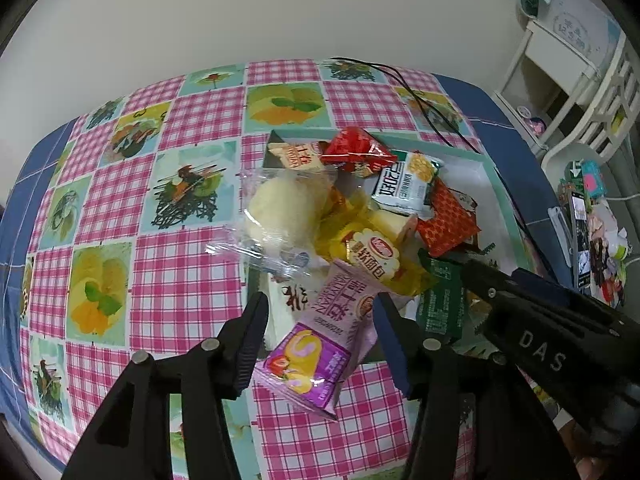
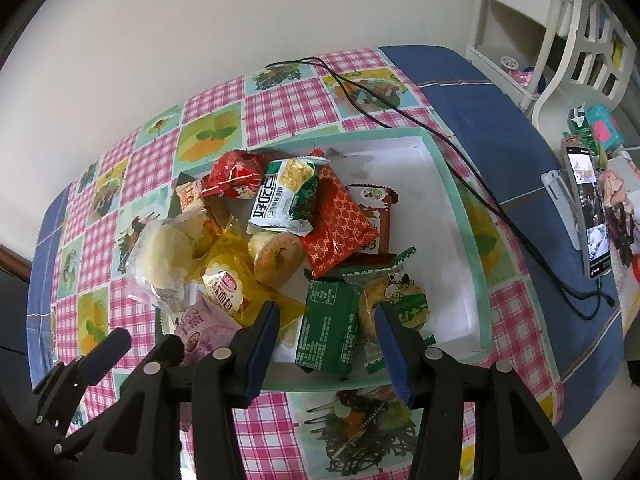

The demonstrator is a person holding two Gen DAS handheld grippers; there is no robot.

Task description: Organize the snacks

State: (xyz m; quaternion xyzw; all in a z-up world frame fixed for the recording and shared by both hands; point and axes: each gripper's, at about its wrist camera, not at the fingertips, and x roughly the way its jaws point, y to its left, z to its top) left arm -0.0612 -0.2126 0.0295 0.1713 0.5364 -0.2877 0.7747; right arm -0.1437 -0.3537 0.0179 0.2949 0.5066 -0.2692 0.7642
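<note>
I use the tray (image 2: 476,248), the shallow white box with the mint rim, as my landmark. The snacks lie in a loose pile in its left half, and its right half is bare white floor.

My left tongs (image 1: 320,332) stand wide, with the purple cake packet (image 1: 316,356) between the fingers. The packet hangs over the near rim of the tray, half on the checked tablecloth (image 1: 192,264). I cannot tell whether the pads touch it already; a gap shows on both sides, so I judge it is not yet gripped.

My right tongs (image 2: 326,344) are also wide and hold nothing. They hover at the near edge of the tray, over the green packet (image 2: 330,324) and the round cookie in a clear wrapper (image 2: 394,300) just beside it.

In my judgement all these packets are light and soft, with air inside. The film is slippery and will crumple, so a grip on the flat middle may slide. I would take the purple packet across its body, near the crimped end seal, and close gently, because the cake inside can be squashed. The round bread in the clear bag (image 1: 284,208) looks most delicate.

Some things I cannot make out. The bottom of the pile is covered by the upper packets, so I cannot count them. The far left corner of the tray is hidden behind the red packet (image 2: 236,174). The black cable (image 2: 460,160) runs behind the tray, and its ends leave my view.
</note>
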